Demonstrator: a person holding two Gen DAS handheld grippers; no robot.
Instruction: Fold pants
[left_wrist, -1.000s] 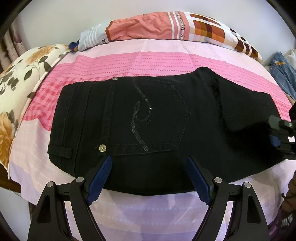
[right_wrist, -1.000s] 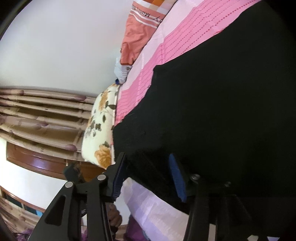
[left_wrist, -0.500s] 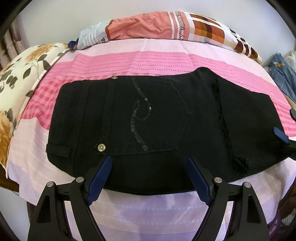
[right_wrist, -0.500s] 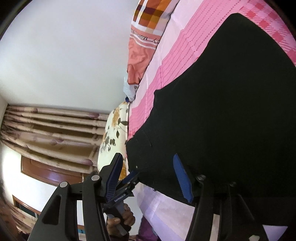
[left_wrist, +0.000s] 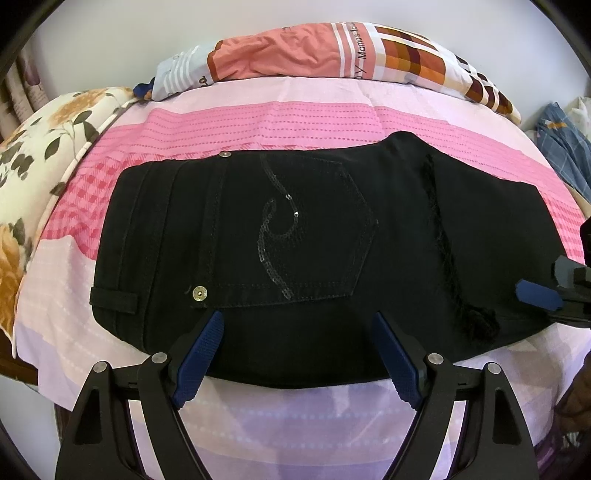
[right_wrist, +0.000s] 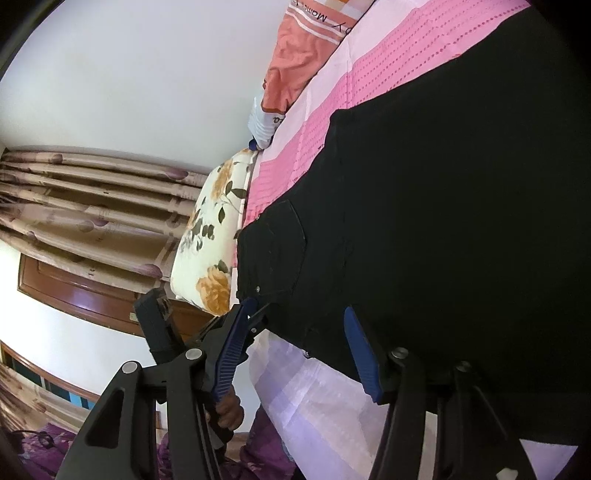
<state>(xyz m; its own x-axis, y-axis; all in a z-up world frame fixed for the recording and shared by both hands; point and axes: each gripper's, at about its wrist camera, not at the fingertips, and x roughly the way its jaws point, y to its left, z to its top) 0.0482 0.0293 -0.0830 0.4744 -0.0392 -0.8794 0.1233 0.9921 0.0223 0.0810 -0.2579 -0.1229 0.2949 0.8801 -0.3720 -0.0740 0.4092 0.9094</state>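
Black pants (left_wrist: 295, 240) lie folded flat on the pink striped bed sheet (left_wrist: 258, 122), back pocket with a sequin swirl facing up, waistband to the left. My left gripper (left_wrist: 295, 354) is open and empty at the pants' near edge. My right gripper (right_wrist: 299, 350) is open and empty by the pants' (right_wrist: 443, 221) right end; one blue fingertip (left_wrist: 537, 293) of it shows at the right edge of the left wrist view.
A rolled orange and checked blanket (left_wrist: 332, 55) lies at the far edge of the bed. A floral pillow (left_wrist: 37, 177) lies on the left. Blue plaid cloth (left_wrist: 561, 144) is at the far right. Curtains (right_wrist: 92, 199) hang behind.
The right gripper has drawn back from the pants' right end and swung its view; the fold there now lies flat. The left gripper has stayed put.
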